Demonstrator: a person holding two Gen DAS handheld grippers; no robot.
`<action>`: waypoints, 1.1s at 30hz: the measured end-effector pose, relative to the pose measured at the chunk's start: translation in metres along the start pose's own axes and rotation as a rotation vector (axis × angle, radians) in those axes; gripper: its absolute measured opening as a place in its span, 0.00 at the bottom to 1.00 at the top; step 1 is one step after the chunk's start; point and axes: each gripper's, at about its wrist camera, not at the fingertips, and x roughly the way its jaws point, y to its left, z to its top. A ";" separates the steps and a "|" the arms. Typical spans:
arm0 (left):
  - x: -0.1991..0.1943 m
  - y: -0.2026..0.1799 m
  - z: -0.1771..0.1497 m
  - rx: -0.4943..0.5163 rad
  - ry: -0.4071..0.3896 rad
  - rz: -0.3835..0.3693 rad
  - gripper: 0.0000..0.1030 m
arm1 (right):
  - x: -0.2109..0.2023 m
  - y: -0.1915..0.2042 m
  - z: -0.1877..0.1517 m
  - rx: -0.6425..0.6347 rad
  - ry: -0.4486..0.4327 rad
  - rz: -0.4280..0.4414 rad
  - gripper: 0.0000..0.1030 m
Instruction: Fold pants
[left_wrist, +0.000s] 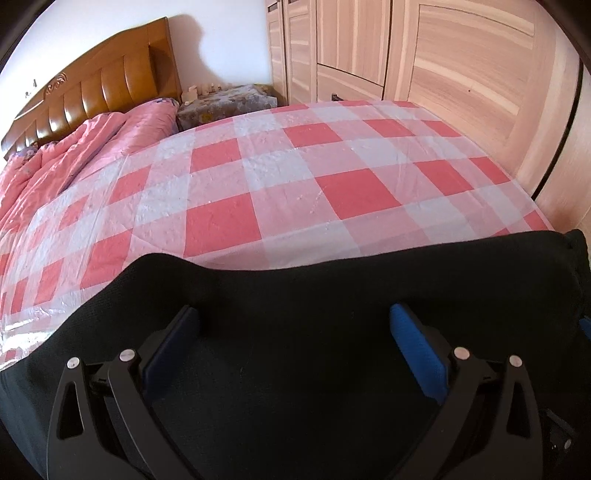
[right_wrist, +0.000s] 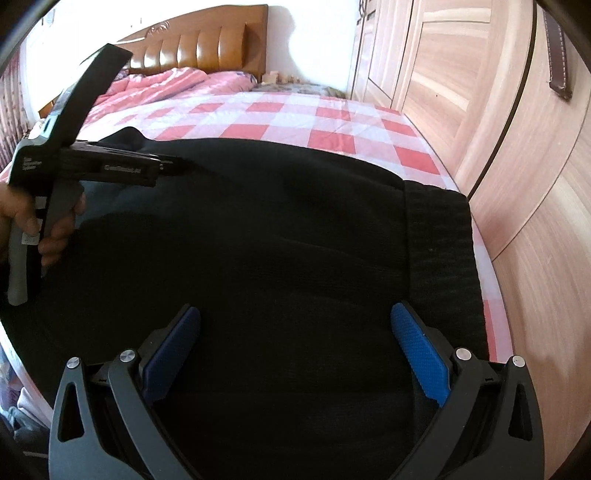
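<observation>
Far to your left, the bunched pink quilt (left_wrist: 74, 147) lay against the wooden headboard (left_wrist: 103, 85). Beside it, the pink-and-white checked bedspread (left_wrist: 288, 177) ran flat across the bed towards the pale wooden wardrobe (left_wrist: 461, 81) on the right.

The black pants (left_wrist: 314, 295) lay spread on the near part of that bedspread, filling the lower half of both views. In the right wrist view their ribbed waistband (right_wrist: 439, 251) lay at the right end, close to the bed's edge by the wardrobe.

In that same view your left hand (right_wrist: 22, 221) was wrapped round the grey handle, holding your left gripper (right_wrist: 177, 166) over the far left part of the pants. From that side angle I could not tell whether its tips touched the cloth.

From its own camera your left gripper (left_wrist: 295, 325) stood released, its two blue pads (left_wrist: 417, 354) wide apart with black cloth showing between them and nothing held.

Your right gripper (right_wrist: 295, 325) was likewise spread wide above the middle of the pants, the blue pads (right_wrist: 421, 358) well apart and not pinching any fabric. Whether they rested on the cloth could not be told.

A dark strap (right_wrist: 557, 55) hung on the wardrobe at the far right.
</observation>
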 end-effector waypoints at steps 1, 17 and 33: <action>-0.008 0.002 -0.002 0.016 -0.012 0.009 0.99 | -0.001 0.001 0.002 0.004 0.014 -0.011 0.96; -0.147 0.275 -0.205 -0.273 0.017 0.337 0.99 | 0.017 0.259 0.101 -0.317 -0.007 0.289 0.96; -0.156 0.314 -0.240 -0.377 -0.050 0.240 0.99 | 0.033 0.320 0.114 -0.369 0.047 0.295 0.96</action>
